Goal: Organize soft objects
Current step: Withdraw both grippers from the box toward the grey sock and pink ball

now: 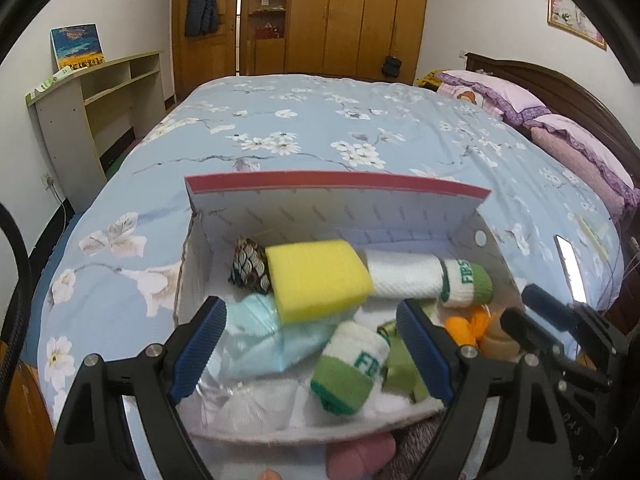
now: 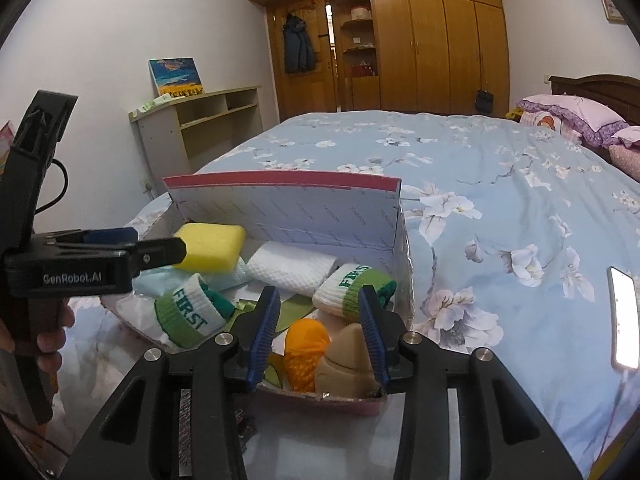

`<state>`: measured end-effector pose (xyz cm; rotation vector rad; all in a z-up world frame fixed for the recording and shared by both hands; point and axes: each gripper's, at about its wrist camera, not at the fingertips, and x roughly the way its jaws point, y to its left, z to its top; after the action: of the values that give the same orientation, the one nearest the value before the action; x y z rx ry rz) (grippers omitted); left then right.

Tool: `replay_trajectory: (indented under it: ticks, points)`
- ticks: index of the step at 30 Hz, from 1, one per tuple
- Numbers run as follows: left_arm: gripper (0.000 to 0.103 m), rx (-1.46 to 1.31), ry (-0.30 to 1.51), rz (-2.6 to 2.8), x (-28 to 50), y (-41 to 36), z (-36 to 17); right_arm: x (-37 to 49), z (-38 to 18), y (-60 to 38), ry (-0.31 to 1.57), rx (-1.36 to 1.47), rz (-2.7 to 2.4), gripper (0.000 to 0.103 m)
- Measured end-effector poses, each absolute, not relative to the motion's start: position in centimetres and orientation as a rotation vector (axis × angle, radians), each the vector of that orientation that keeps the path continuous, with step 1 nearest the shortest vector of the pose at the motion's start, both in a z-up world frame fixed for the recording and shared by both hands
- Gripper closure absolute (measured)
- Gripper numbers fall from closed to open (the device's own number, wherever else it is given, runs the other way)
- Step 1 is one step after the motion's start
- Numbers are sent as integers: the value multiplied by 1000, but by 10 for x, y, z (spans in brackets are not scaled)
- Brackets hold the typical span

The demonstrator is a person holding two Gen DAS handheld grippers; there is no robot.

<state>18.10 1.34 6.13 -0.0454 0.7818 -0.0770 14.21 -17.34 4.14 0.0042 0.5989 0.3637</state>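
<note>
A bed (image 2: 500,184) covered in a blue floral quilt is seen bearing an open cardboard box (image 2: 288,216), a lit phone (image 2: 624,316) and purple pillows (image 1: 500,96).

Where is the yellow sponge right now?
The yellow sponge lies in the open box on the bed, near its back wall, between a patterned cloth roll and a white towel roll in the left wrist view.

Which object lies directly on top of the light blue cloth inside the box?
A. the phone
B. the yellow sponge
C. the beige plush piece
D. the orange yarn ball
B: in the left wrist view the yellow sponge rests over the light blue cloth in the box, while the orange yarn ball sits at the other end.
</note>
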Motion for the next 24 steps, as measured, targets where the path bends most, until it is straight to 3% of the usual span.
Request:
replay_trajectory:
  ticks: [24]
  points:
    - [13,-68,816,-92,104,11,54,86,44,-171,608,-4,395,61]
